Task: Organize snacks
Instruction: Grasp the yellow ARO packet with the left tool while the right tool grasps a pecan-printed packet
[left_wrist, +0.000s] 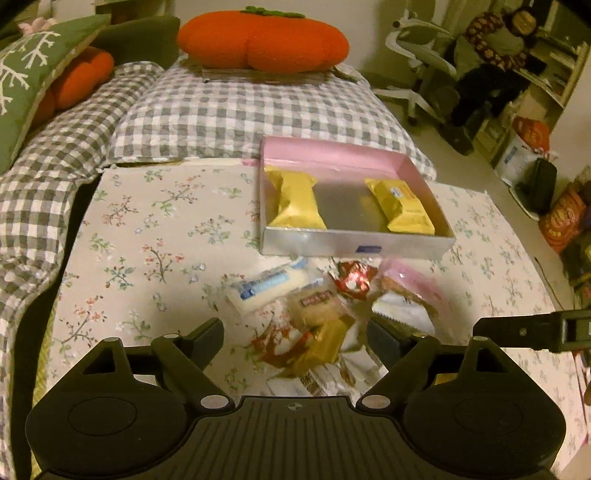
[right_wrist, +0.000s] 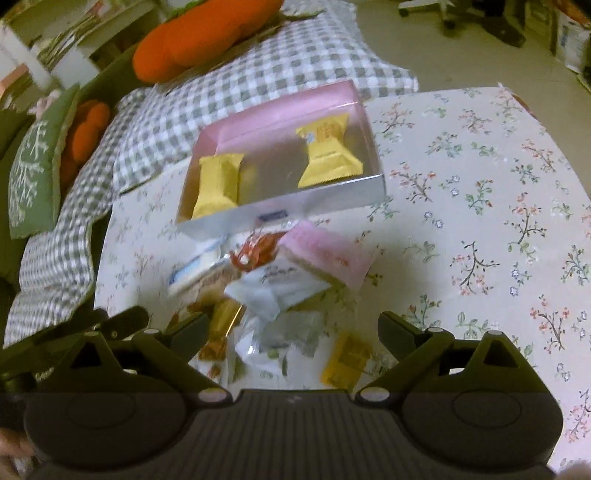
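Observation:
A shallow silver box (left_wrist: 354, 248) (right_wrist: 295, 206) with a pink far wall stands on the floral cloth. It holds two yellow packets, one at each end (left_wrist: 297, 201) (left_wrist: 404, 208). In front of it lies a loose pile of snacks: a white and blue packet (left_wrist: 266, 288), a red sweet (left_wrist: 354, 282), a pink packet (right_wrist: 328, 258), a white packet (right_wrist: 273, 284) and a small yellow packet (right_wrist: 347, 358). My left gripper (left_wrist: 295, 328) hovers open over the near side of the pile, holding nothing. My right gripper (right_wrist: 293, 321) is open beside it, also with nothing in it.
The floral cloth (right_wrist: 480, 184) runs on to the right of the pile. A grey checked quilt (left_wrist: 221, 110) lies behind the box, with an orange pumpkin cushion (left_wrist: 262, 37) and a green pillow (left_wrist: 26, 81). An office chair (left_wrist: 424, 55) and shelves stand at the far right.

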